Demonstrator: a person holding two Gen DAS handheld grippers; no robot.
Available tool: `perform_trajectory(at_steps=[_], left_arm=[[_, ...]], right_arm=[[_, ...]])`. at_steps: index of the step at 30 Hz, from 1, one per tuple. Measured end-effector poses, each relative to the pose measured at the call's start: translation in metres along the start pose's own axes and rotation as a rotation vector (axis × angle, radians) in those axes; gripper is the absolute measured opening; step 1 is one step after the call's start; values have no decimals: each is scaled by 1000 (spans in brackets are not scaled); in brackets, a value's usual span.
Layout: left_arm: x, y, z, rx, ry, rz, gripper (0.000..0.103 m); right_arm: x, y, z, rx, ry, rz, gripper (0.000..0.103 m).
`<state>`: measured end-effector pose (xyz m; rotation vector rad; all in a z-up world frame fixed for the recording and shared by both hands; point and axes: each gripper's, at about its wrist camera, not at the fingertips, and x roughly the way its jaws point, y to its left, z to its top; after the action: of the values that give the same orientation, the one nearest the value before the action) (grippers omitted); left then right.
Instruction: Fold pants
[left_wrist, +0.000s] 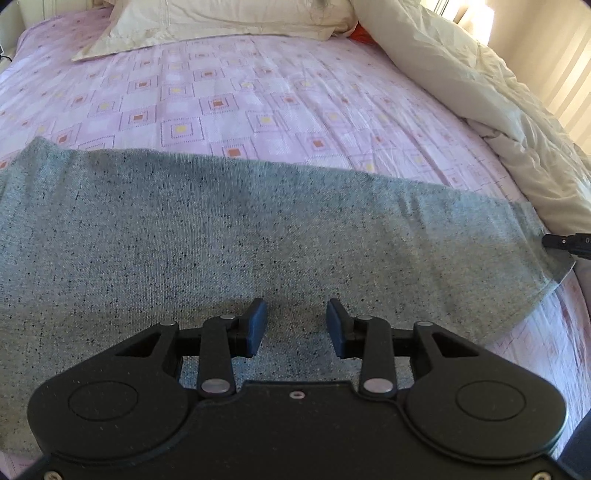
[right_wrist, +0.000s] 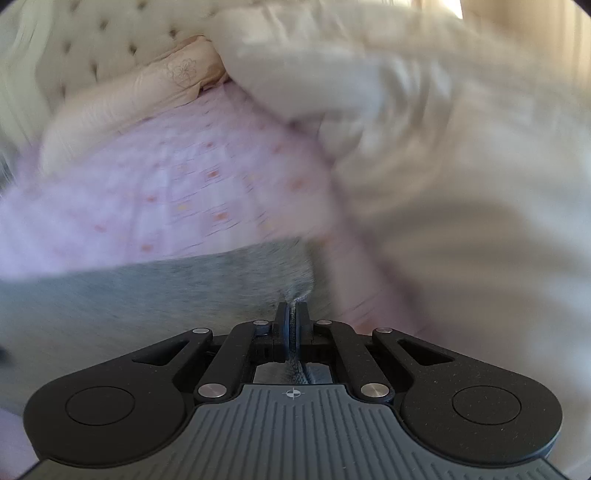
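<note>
While my left tool (left_wrist: 296, 328) hangs low over the pants (left_wrist: 236, 236), its two blue-padded fingers (left_wrist: 256, 326) stand well apart with nothing between them, only the speckled grey-green cloth showing through the gap beneath. From that wrist view the pants lie spread flat across the bed (left_wrist: 229, 96), filling the whole width ahead of me and running under the tool's body. Their far edge slants across the pink, square-patterned sheet, and the end toward my right narrows to a corner near the rumpled cream duvet (left_wrist: 480, 96). At that corner the dark tip of my right tool (left_wrist: 567, 242) touches the cloth edge. A cream pillow (left_wrist: 207, 26) rests at the head of the bed, well apart from the pants.

My right tool (right_wrist: 292, 325) is pressed together on a pinch of the pants (right_wrist: 147, 291); a thin ridge of grey fabric stands up between the pads and passes back through the fingers toward the tool's body. In that view the rest of the garment stretches away to my left, low in the picture, with the pink sheet (right_wrist: 166, 192) beyond it and the cream duvet (right_wrist: 461, 166) heaped to the right. Everything past the fingers is blurred, so I cannot tell whether the held edge is a hem or a waistband.
</note>
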<state>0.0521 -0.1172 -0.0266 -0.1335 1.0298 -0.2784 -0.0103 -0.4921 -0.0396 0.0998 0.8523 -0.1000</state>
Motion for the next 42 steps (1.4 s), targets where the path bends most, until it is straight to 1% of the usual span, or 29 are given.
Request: perform_trajectory(at_steps=[2,3,5,7,8,9,10,11,12,14,16,19,20,23,28,29,31,32,35,37,40,42], left_arm=[[-7,-5,2,17,-40,2,44],[-9,-9,4,33,-55,3,44],[-8,-17,10,62,-55,3,44],[-3,-23,14,79,-37,-3,44],[1,-25,15,89,-23,-3,44],[6,-26,15,100,-2,10,44],[14,-27,14,109,34,40,44],[21,-26,12,114,58,61,45],[20,-26,11,126,33,59,45],[21,-28,9,142,32,62,45],[22,-27,9,132,31,63,46],[22,-27,10,118,35,59,46],[22,-26,10,113,35,55,46],[22,-24,10,103,36,48,46],[21,-28,8,115,35,68,46],[21,-29,8,117,33,70,46],[20,-28,8,111,33,66,46],[19,-28,9,105,36,64,46],[13,-28,18,68,36,32,45],[12,-35,29,81,24,16,45],[20,-50,48,117,18,8,45],[29,-58,60,120,23,1,45]], right_arm=[[9,-13,-2,111,37,31,3],[12,-15,-4,135,39,36,3],[6,-16,-7,158,4,47,5],[-10,-21,-10,231,-44,60,15],[-19,-25,-13,273,-63,76,33],[-26,-28,-16,306,-70,92,45],[-31,-31,-20,335,-66,108,48],[-36,-33,-25,354,-52,123,49],[-39,-34,-31,369,-38,135,49],[-41,-36,-41,408,-12,137,49],[-38,-36,-50,452,26,132,49],[-27,-37,-60,484,66,150,50],[-23,-37,-61,493,68,152,50],[-15,-34,-55,516,23,173,50],[9,-29,-38,546,-6,177,51],[12,-29,-37,547,-10,182,49],[17,-29,-38,537,-4,179,24],[19,-28,-41,526,-3,176,18],[18,-31,-50,528,-41,198,16],[18,-32,-51,536,-44,202,16],[17,-26,-46,480,-30,171,16],[17,-21,-42,435,-20,150,16]])
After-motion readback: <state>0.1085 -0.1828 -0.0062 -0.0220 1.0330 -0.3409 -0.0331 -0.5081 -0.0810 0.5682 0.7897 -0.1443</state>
